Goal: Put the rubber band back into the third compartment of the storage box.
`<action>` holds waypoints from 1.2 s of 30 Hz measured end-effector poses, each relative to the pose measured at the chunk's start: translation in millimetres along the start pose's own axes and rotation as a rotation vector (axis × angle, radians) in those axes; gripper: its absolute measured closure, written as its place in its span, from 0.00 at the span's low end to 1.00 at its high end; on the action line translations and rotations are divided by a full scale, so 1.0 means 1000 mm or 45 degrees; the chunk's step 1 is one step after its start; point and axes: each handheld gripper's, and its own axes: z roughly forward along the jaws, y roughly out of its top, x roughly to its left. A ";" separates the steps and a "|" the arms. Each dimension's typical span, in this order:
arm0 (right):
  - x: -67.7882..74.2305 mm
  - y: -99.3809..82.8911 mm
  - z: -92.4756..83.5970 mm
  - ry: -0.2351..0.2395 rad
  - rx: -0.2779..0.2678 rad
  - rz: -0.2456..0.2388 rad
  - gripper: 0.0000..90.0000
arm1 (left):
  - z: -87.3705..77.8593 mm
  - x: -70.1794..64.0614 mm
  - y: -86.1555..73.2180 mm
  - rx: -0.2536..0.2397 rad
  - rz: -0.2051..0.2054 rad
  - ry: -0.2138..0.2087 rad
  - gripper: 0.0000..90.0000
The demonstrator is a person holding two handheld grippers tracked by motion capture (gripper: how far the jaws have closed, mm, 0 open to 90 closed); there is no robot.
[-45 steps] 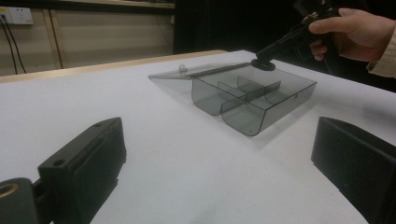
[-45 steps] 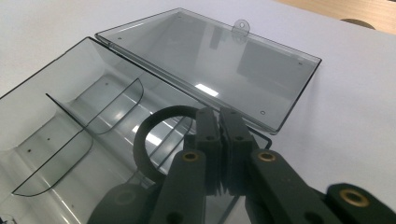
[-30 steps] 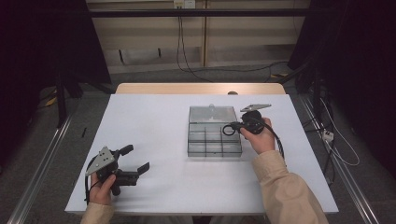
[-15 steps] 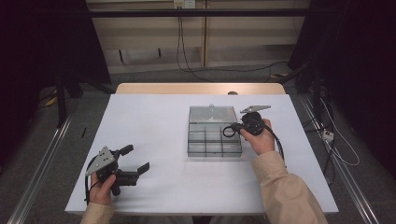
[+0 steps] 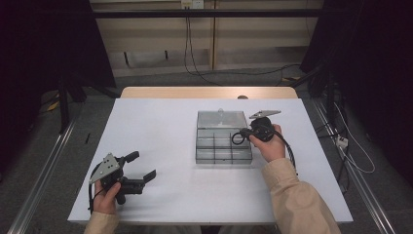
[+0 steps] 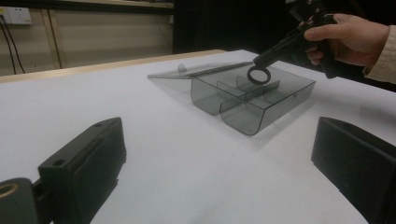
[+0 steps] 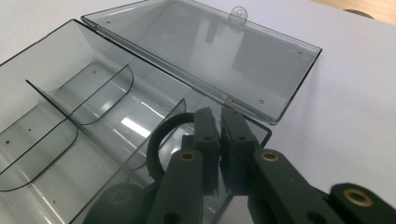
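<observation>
Black ring (image 7: 161, 140) hangs pinched in the right tongs (image 7: 219, 122), jaws nearly together, over the near compartment of the open smoky plastic box (image 5: 223, 146) on the white counter (image 5: 156, 131); it seems clear of the dividers. Left tongs (image 5: 141, 168) rest released, jaws wide, empty.

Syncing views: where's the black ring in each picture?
High view: black ring right of centre, at the clear box's right side, held by the right hand-held gripper.
Left gripper view: upper right, above the box.
Right gripper view: bottom centre, over the box.
Shared landmark: the box's open lid.
</observation>
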 end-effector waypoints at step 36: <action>0.016 -0.004 -0.014 0.064 -0.058 -0.022 0.41 | 0.001 0.000 0.000 -0.007 -0.005 0.000 0.03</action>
